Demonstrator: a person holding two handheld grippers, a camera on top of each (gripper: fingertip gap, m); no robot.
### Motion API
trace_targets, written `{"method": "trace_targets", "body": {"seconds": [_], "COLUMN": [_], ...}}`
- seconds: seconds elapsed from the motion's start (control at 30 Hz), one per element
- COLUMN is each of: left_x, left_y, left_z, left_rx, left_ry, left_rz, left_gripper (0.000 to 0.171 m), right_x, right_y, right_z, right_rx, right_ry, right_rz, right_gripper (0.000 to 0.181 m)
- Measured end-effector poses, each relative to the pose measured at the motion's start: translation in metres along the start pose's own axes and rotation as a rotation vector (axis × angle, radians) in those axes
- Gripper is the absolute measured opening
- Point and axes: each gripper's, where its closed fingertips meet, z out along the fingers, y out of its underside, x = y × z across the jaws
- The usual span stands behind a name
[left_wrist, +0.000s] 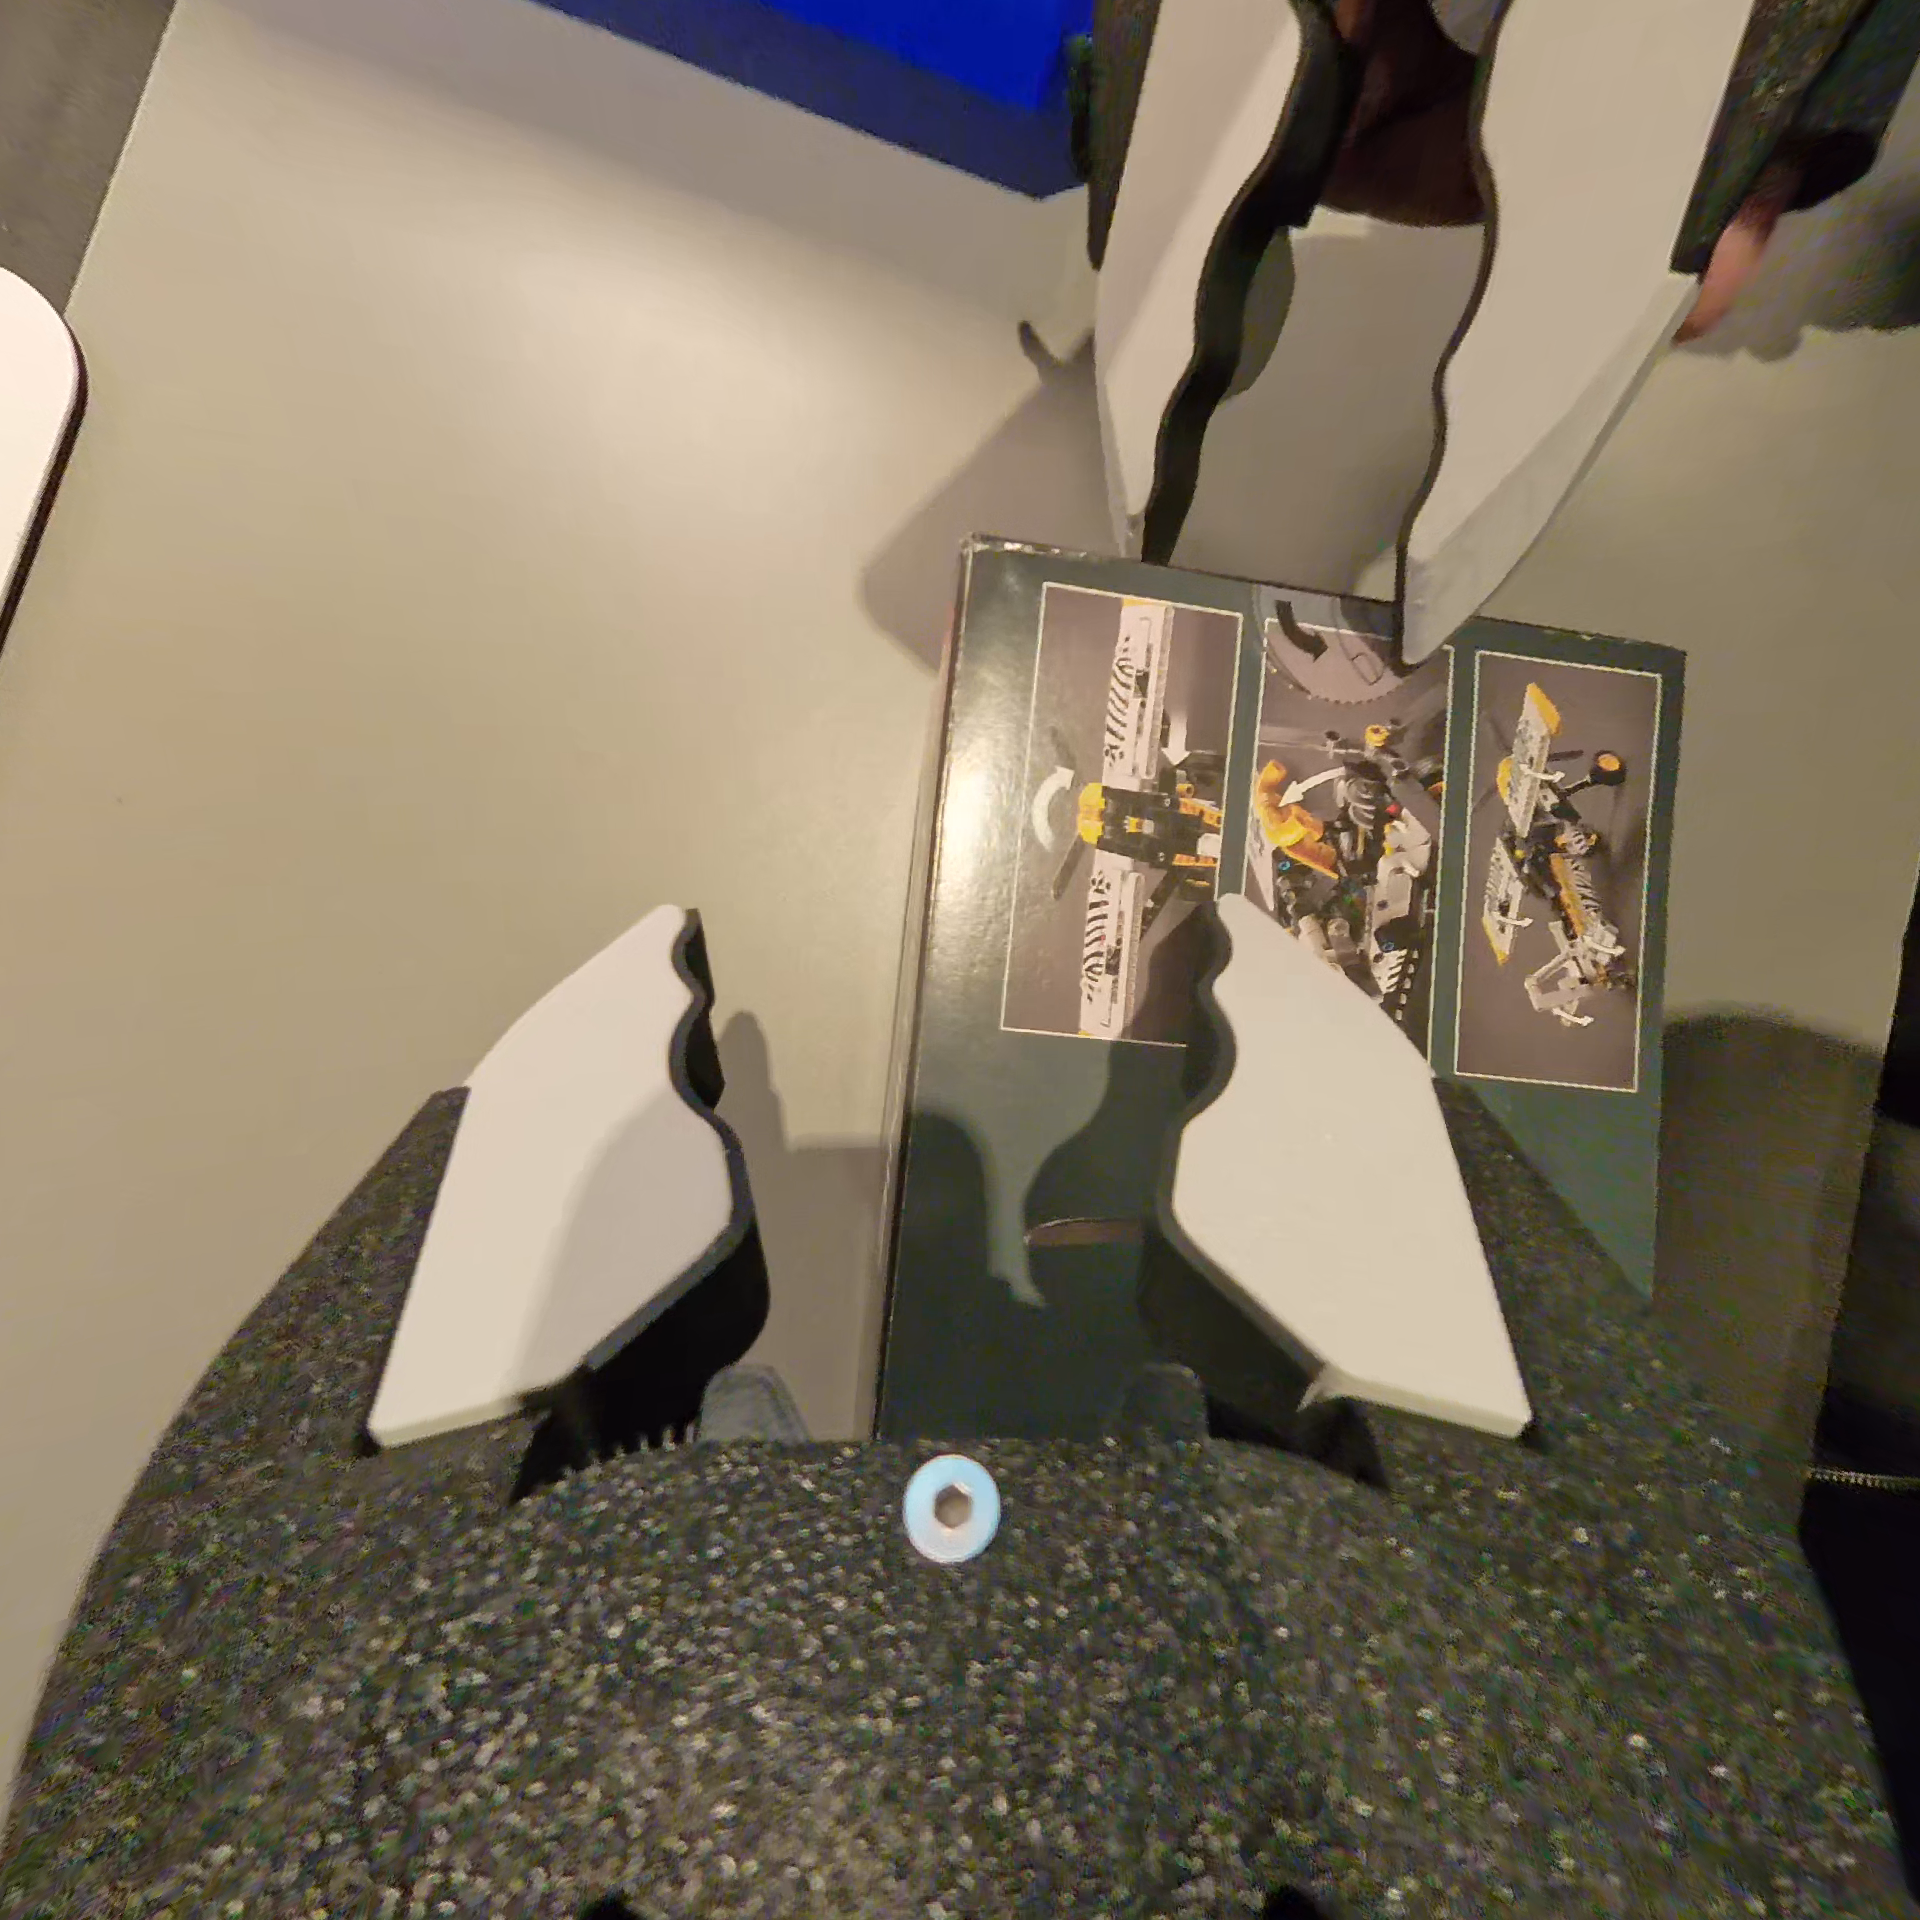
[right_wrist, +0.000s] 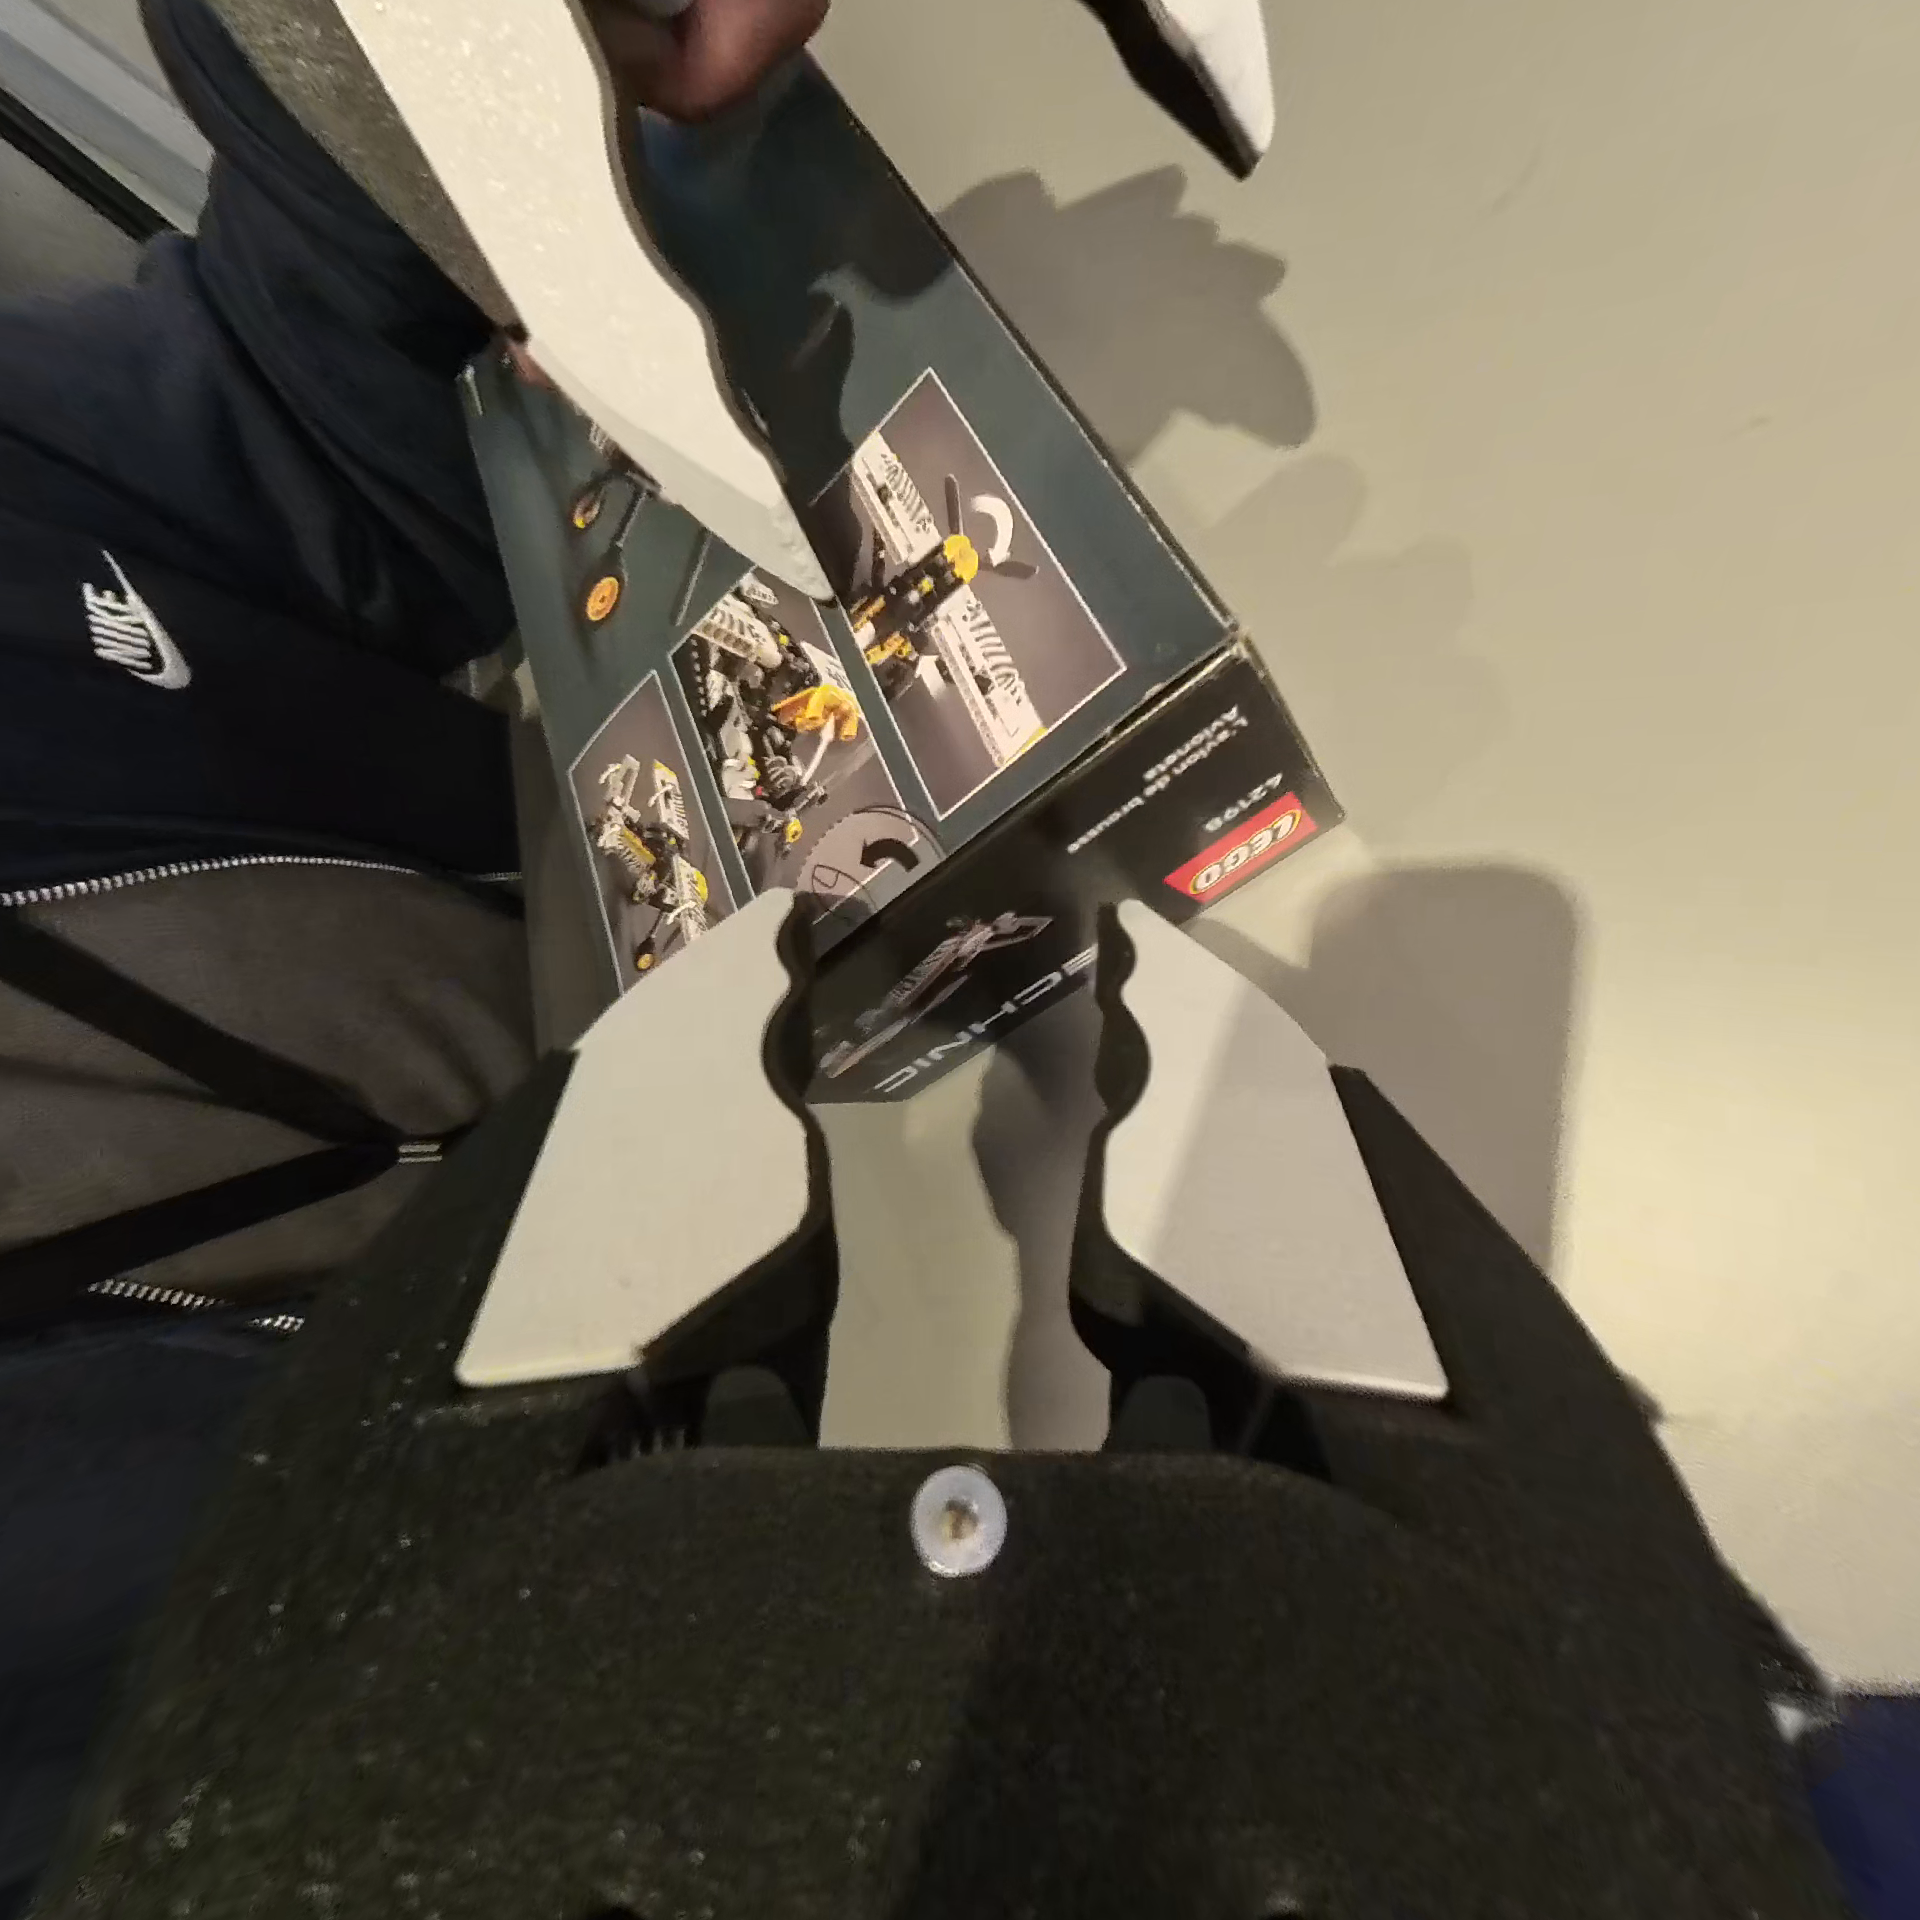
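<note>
In the left wrist view, the left gripper (left_wrist: 951, 925) has its pale fingers spread wide and grasps nothing. One finger hangs over the printed face of a dark toy box (left_wrist: 1288, 935) and the other over the bare grey table (left_wrist: 468, 623) beside the box's long edge. The box lies flat on the table with its panel of model-plane photographs facing up.

At the box's far end, the right gripper (left_wrist: 1278, 592) reaches in from the opposite side. One of its fingertips lies on the top face and the other sits at the far edge.

In the right wrist view, the right gripper (right_wrist: 945, 914) straddles the corner of the box (right_wrist: 935, 582), its fingers parted on either side of the narrow end face. Whether they press the cardboard cannot be told.

Farther off, a blue object (left_wrist: 862, 83) rests on the table behind the box. A person's dark jacket (right_wrist: 208, 623) fills the side of the right view.
</note>
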Motion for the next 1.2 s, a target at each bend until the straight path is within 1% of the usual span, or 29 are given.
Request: {"method": "trace_targets", "body": {"seconds": [0.17,0.37,0.47,0.6,0.73,0.87,1.07,1.2], "left_x": [0.001,0.003,0.003,0.006,0.007,0.007,0.008,0.01], "left_y": [0.0,0.0,0.001,0.001,0.002,0.002,0.003,0.003], "left_z": [0.001,0.001,0.001,0.002,0.002,0.003,0.004,0.004], "left_rx": [-0.001,-0.005,-0.008,-0.014,-0.022,-0.028,-0.013,-0.013], "left_ry": [0.004,-0.001,0.001,0.014,0.041,0.081,0.112,0.122], "left_rz": [0.006,0.017,0.013,0.003,-0.02,-0.039,-0.063,-0.057], "left_gripper": [0.087,0.084,0.083,0.078,0.077,0.077,0.077,0.072], "right_x": [0.0,-0.003,-0.006,-0.008,-0.009,-0.009,-0.006,-0.004], "right_y": [0.001,0.003,0.002,0.003,0.003,0.002,-0.002,0.0], "right_z": [0.001,0.002,0.002,0.002,0.002,0.001,0.0,0.001], "right_rx": [-0.048,-0.054,-0.069,-0.094,-0.104,-0.112,-0.156,-0.189], "right_ry": [-0.023,-0.064,-0.045,-0.013,-0.019,-0.048,0.025,0.022], "right_rz": [0.007,0.03,0.012,0.009,0.039,0.129,0.16,0.207], "right_gripper": [0.052,0.046,0.04,0.036,0.035,0.035,0.036,0.038]}}
